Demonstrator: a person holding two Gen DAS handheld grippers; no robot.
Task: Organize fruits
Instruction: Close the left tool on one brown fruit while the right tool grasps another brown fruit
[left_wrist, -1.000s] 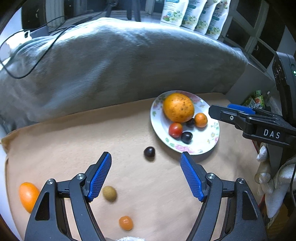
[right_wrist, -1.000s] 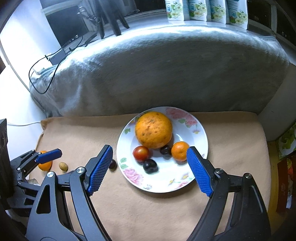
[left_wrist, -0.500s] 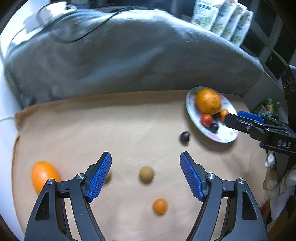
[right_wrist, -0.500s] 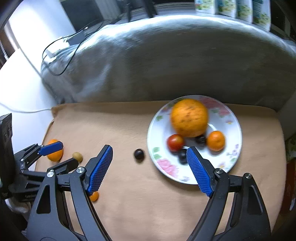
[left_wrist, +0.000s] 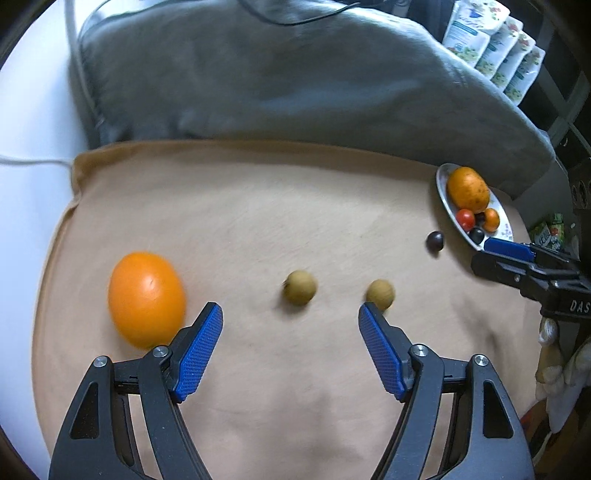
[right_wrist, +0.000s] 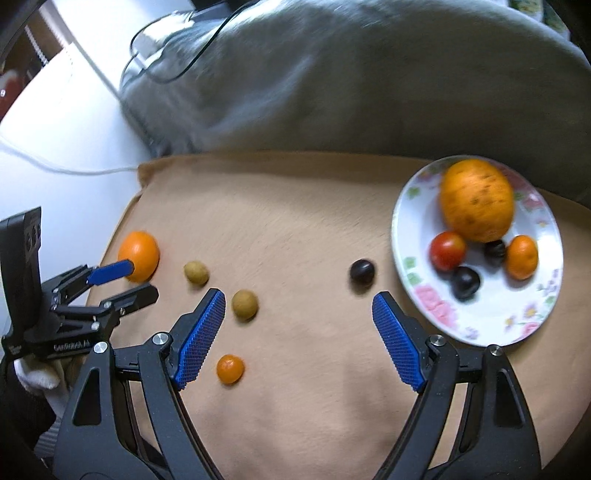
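Note:
A floral white plate (right_wrist: 480, 317) at the right holds a big speckled orange (right_wrist: 476, 199), a tomato (right_wrist: 447, 250), a small orange fruit (right_wrist: 521, 256) and two dark fruits. Loose on the tan cloth (left_wrist: 258, 206) lie a dark plum (right_wrist: 362, 271), two tan round fruits (left_wrist: 300, 292) (left_wrist: 380, 293), a tiny orange fruit (right_wrist: 229, 368) and a large orange (left_wrist: 146, 299). My left gripper (left_wrist: 288, 314) hovers beside the large orange, its jaws closing with nothing between the pads. Over the cloth's middle my right gripper (right_wrist: 299, 295) hangs open and empty.
A grey blanket (left_wrist: 295, 81) with a black cable on it rises behind the cloth. White packets (left_wrist: 491, 48) stand at the back right. A white surface with a white cord borders the cloth's left edge. White-gloved hands hold both grippers.
Both grippers have swung left and a little lower; the plate has slid to the right of each view. The large orange and tan fruits now lie close before the left gripper.

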